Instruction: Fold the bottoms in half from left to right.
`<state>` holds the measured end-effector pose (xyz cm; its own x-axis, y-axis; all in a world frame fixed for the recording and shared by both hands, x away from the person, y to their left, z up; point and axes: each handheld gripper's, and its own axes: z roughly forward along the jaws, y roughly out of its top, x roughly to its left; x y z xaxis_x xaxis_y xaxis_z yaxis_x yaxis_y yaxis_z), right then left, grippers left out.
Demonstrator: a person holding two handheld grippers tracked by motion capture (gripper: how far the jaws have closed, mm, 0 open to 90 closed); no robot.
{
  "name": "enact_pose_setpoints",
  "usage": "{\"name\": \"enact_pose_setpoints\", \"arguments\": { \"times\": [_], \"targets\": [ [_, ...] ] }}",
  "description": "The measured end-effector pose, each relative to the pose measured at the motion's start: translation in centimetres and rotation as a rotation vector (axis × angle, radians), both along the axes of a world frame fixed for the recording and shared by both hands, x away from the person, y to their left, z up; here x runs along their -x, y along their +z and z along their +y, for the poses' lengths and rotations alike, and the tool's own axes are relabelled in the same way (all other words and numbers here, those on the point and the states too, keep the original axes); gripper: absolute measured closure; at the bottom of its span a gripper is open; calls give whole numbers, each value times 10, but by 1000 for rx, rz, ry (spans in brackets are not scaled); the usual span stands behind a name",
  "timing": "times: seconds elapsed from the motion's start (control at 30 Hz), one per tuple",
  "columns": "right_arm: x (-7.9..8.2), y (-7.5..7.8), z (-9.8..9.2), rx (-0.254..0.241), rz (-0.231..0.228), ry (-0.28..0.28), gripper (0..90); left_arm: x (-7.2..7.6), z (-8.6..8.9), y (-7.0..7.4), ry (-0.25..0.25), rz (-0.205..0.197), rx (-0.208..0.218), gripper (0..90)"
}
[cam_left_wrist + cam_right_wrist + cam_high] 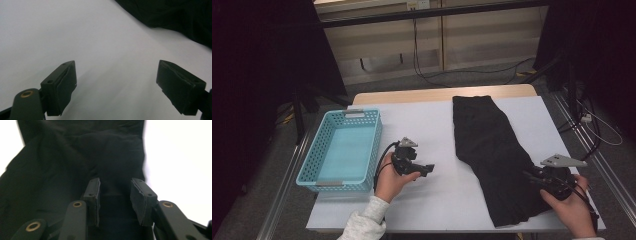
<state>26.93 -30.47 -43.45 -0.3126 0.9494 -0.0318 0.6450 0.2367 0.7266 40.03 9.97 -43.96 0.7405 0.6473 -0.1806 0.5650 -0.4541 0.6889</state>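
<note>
The black garment [492,150] lies flat on the white table [427,130], its near right edge under the right gripper [115,200], whose jaws stand partly apart over the cloth, pinching nothing. To that gripper's left, well apart, the left gripper [424,169] hovers over bare tabletop with jaws spread wide and empty. A turquoise basket [324,150] sits just left of it.

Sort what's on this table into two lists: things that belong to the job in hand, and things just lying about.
In the job:
- black garment, spread on the table's right side
- right gripper, its fingers apart over the garment's near edge
- left gripper, open above the bare white table cover

Lying about, as far as can be judged:
- turquoise basket, at the left
- cables on the floor behind the table
</note>
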Motion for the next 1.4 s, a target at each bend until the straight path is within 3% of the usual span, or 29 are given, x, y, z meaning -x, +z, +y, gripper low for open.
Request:
{"name": "enact_pose_setpoints", "arguments": {
  "times": [0.23, 0.33, 0.63, 0.7, 0.97, 1.23, 1.33, 1.4],
  "targets": [
    [-3, -4, 13, 7, 1, 28, 506, -1, -1, 1, 0, 0, 1, 163],
    [-8, -1, 20, -1, -18, 33, 411, 0, 0, 0, 1, -1, -5, 160],
    [-45, 5, 51, -60, -47, 49, 255, 3, 6, 0, 13, 1, 7, 137],
    [-56, 5, 60, -49, -55, 51, 204, 3, 7, 2, 8, 0, 7, 133],
    [-98, 1, 92, -26, -21, 78, 172, 5, 13, 1, 9, 7, 14, 116],
    [-131, 3, 109, -2, -40, 42, 149, 4, 15, 1, 5, 6, 16, 108],
    [-144, 0, 115, -42, -35, 34, 155, 5, 16, 1, 8, 6, 18, 108],
    [-151, -2, 120, -26, -23, 31, 148, 5, 16, 2, 8, 1, 15, 108]
  ]
}}
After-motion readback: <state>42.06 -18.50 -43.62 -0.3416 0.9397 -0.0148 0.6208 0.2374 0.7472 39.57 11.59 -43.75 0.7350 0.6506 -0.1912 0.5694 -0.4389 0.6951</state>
